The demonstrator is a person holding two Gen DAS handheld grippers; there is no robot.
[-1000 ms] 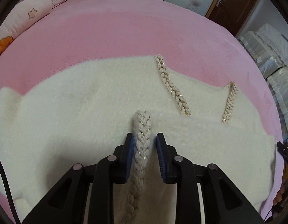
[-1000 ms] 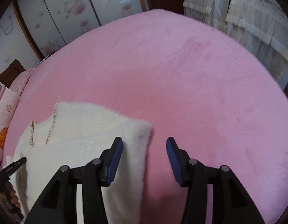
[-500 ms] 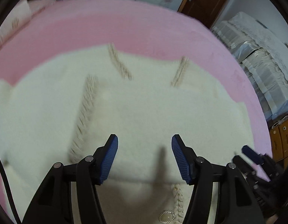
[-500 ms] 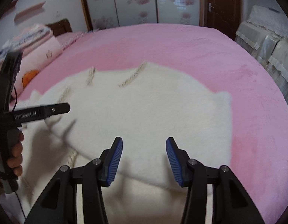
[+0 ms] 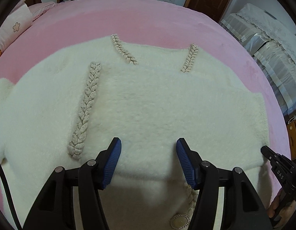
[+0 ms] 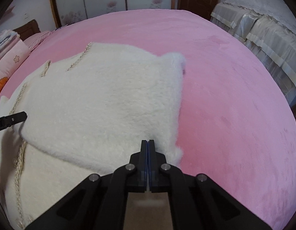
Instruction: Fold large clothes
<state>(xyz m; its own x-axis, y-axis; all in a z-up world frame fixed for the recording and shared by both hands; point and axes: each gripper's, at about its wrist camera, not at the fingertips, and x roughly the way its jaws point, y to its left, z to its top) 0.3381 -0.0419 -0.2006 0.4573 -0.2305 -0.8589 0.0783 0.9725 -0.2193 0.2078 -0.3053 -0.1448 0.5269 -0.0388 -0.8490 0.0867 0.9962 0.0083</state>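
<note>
I see the coat (image 5: 148, 105), cream and fluffy with braid trim (image 5: 88, 103), lying folded on the pink bed (image 5: 128, 17); it fills the middle of my left view and the left half of my right view. My left claw (image 5: 148, 149) stands open above the fabric at the lower centre, nothing between its pads. My right claw (image 6: 148, 143) has just been closing and is now fully closed, its tips together at the coat's near right edge; whether they pinch fabric I cannot tell.
</note>
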